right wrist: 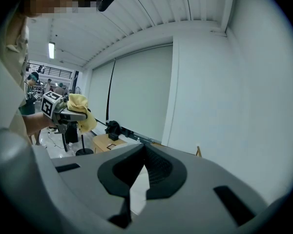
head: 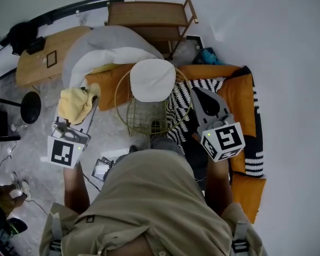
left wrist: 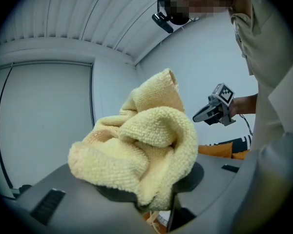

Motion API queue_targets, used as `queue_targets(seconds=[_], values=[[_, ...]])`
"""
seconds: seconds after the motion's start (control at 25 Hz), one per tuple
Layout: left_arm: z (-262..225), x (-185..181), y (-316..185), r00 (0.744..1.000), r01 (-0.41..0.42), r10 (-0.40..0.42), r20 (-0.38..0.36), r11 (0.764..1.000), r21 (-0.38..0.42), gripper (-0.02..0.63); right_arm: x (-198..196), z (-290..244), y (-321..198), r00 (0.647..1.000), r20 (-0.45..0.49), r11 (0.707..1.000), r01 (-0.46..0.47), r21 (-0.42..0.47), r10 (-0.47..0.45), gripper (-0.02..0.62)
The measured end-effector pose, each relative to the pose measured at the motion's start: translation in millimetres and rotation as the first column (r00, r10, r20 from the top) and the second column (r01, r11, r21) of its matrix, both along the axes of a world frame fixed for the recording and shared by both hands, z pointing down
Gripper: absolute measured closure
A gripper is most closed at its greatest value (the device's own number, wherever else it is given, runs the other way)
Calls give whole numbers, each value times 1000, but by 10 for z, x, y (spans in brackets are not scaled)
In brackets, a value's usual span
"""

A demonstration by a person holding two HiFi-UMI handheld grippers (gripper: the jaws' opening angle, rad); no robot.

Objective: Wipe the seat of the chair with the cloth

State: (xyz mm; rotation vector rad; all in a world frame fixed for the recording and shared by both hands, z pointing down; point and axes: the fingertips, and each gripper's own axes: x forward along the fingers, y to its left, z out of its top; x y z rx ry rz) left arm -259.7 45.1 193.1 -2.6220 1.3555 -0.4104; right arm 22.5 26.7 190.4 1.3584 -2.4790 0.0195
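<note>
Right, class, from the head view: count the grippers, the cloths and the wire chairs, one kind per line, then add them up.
Grippers: 2, the left gripper and the right gripper
Yellow cloth: 1, clamped in the left gripper
Wire chair with a white seat: 1
Total: 4

The seat [head: 152, 79] of the chair is left bare from above. A gold wire frame [head: 127, 108] is spread round it toward 6 o'clock. The 9 o'clock side is taken up by the left tool [head: 90, 97] with the cloth [head: 76, 104], the 3 o'clock side by the right tool [head: 196, 92]. 11 o'clock is crowded by bedding [head: 104, 49], 12 o'clock by a wooden shelf [head: 149, 17], and 3 to 4 o'clock by a striped pillow [head: 181, 103] and orange cushions [head: 237, 97].
</note>
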Motion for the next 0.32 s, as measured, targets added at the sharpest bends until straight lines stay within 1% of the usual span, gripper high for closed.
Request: queue_targets(seconds=[0.32], values=[[50, 60, 107, 1000, -16, 16, -13, 1000, -11, 442, 6, 23, 96, 1000, -9, 1000, 5, -5, -5, 574]])
